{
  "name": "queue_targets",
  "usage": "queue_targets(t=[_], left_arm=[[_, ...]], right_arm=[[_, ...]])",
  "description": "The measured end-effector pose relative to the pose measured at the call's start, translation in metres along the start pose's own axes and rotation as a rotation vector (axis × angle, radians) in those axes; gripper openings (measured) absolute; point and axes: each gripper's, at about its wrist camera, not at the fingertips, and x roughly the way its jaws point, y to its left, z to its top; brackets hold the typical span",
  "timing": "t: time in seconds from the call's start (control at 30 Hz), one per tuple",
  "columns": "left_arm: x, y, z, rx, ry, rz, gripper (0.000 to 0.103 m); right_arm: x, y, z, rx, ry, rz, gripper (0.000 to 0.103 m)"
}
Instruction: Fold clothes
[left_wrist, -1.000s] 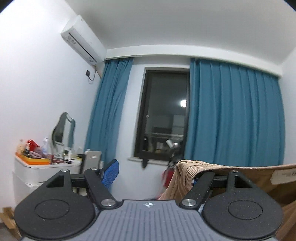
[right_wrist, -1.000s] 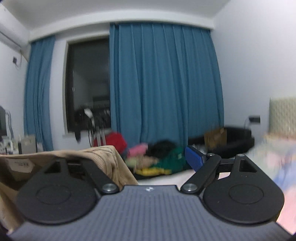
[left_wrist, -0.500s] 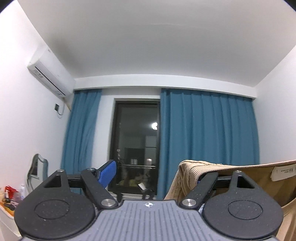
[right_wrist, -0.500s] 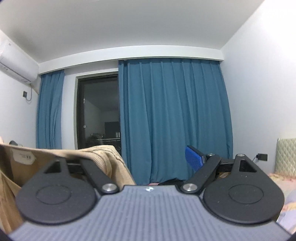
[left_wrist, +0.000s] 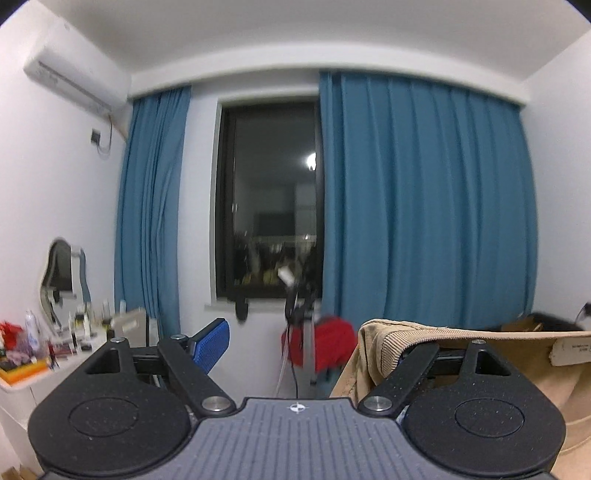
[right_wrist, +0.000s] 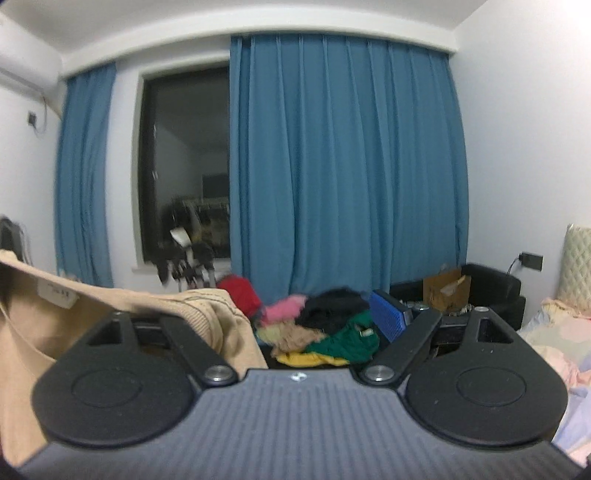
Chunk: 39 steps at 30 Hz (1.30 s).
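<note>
**Q:** Below the window (left_wrist: 269, 206), what have you got?

**A:** One tan garment (left_wrist: 461, 347), ribbed knit, up in the air. It stretches between my two grippers, low and to the right of the window in the left view. There's a white label (left_wrist: 576, 349) on its inner face, further right.

**Q:** Left gripper (left_wrist: 306, 347), what state?

**A:** Fingers spread wide. The blue pad (left_wrist: 212, 343) of one finger is bare, down-left of the window. The other finger is under the cloth edge. So the garment is draped over that one finger, not pinched, as far as I can see.

**Q:** Right gripper (right_wrist: 291, 319)?

**A:** Same, mirrored. Wide apart, with a bare blue pad (right_wrist: 388, 319) well right of the window. My other finger is buried under the tan hem below the window.

**Q:** Any folds made?

**A:** None I can see. The garment is lifted and spread, nothing laid flat, no crease showing. I'd call it the very start for this piece. It needs laying down, smoothing and folding in.

**Q:** What else is left?

**A:** A pile of clothes (right_wrist: 332, 332) sits unfolded, below and right of the window by the curtain foot: pink, black, green and yellow pieces. A red one (right_wrist: 240, 293) lies nearer the window. I can't see any folded stack. So most of the job is ahead, I'd say.

**Q:** Risk?

**A:** Cloth only hung on open fingers could slide off.
</note>
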Motion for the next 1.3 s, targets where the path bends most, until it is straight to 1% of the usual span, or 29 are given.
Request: queue_targets(t=[0.07, 0.17, 0.23, 0.3, 0.37, 0.4, 0.47, 0.5, 0.57, 0.6, 0.7, 0.73, 0.77, 0.83, 0.87, 0.9, 0.93, 0.97, 1.0, 1.03, 1.1, 1.17, 1.23, 1.3], left_arm=[[0.051, -0.009, -0.029, 0.011, 0.03, 0.007, 0.086], [0.142, -0.024, -0.081, 0.046, 0.101, 0.003, 0.086], [0.2, -0.037, -0.129, 0.078, 0.179, -0.007, 0.086], [0.247, -0.049, -0.182, 0.113, 0.274, -0.019, 0.086], [0.286, -0.059, -0.234, 0.147, 0.386, -0.06, 0.086], [0.306, -0.066, -0.259, 0.172, 0.458, -0.092, 0.085], [0.337, -0.082, -0.306, 0.257, 0.58, -0.118, 0.085], [0.35, -0.09, -0.327, 0.303, 0.631, -0.126, 0.084], [0.364, -0.102, -0.359, 0.374, 0.69, -0.149, 0.083], [0.373, -0.108, -0.369, 0.409, 0.725, -0.164, 0.083], [0.391, -0.122, -0.384, 0.486, 0.816, -0.18, 0.084], [0.392, -0.123, -0.384, 0.488, 0.841, -0.196, 0.085], [0.392, -0.124, -0.383, 0.482, 0.865, -0.213, 0.087], [0.392, -0.119, -0.375, 0.399, 0.88, -0.251, 0.09], [0.392, -0.114, -0.366, 0.337, 0.873, -0.273, 0.093], [0.391, -0.108, -0.358, 0.272, 0.862, -0.296, 0.093], [0.387, -0.103, -0.352, 0.198, 0.833, -0.322, 0.094], [0.381, -0.098, -0.346, 0.128, 0.802, -0.343, 0.097], [0.374, -0.093, -0.339, 0.074, 0.766, -0.348, 0.099], [0.367, -0.089, -0.333, 0.026, 0.731, -0.348, 0.1], [0.351, -0.085, -0.322, -0.001, 0.67, -0.32, 0.1], [0.333, -0.08, -0.311, -0.005, 0.623, -0.307, 0.1], [0.303, -0.072, -0.297, -0.02, 0.571, -0.312, 0.1], [0.266, -0.067, -0.282, -0.029, 0.54, -0.318, 0.1]], right_arm=[[0.054, 0.003, -0.024, -0.009, 0.042, -0.017, 0.084], [0.139, 0.006, -0.067, -0.024, 0.126, -0.046, 0.084], [0.194, 0.006, -0.103, -0.037, 0.199, -0.058, 0.084], [0.247, 0.005, -0.146, -0.039, 0.279, -0.064, 0.084], [0.288, -0.001, -0.193, -0.015, 0.375, -0.062, 0.084], [0.308, -0.003, -0.217, -0.002, 0.438, -0.059, 0.084], [0.342, -0.004, -0.26, -0.006, 0.565, -0.035, 0.084], [0.356, -0.001, -0.277, -0.028, 0.616, -0.026, 0.084], [0.377, 0.006, -0.306, -0.101, 0.718, -0.011, 0.084], [0.382, 0.01, -0.316, -0.138, 0.746, -0.009, 0.084], [0.396, 0.03, -0.33, -0.264, 0.808, 0.044, 0.084], [0.396, 0.036, -0.333, -0.303, 0.821, 0.061, 0.084], [0.392, 0.042, -0.334, -0.33, 0.814, 0.064, 0.084], [0.384, 0.046, -0.326, -0.287, 0.791, 0.062, 0.084], [0.38, 0.042, -0.32, -0.196, 0.783, 0.072, 0.084], [0.375, 0.034, -0.312, -0.099, 0.778, 0.088, 0.084], [0.369, 0.026, -0.306, 0.007, 0.775, 0.109, 0.084], [0.364, 0.019, -0.302, 0.101, 0.773, 0.132, 0.084], [0.358, 0.013, -0.299, 0.182, 0.769, 0.15, 0.084], [0.353, 0.011, -0.296, 0.21, 0.76, 0.15, 0.084], [0.341, 0.01, -0.291, 0.201, 0.731, 0.115, 0.084], [0.327, 0.009, -0.283, 0.18, 0.695, 0.1, 0.084], [0.313, 0.009, -0.276, 0.16, 0.658, 0.084, 0.084], [0.298, 0.009, -0.268, 0.137, 0.621, 0.07, 0.084]])
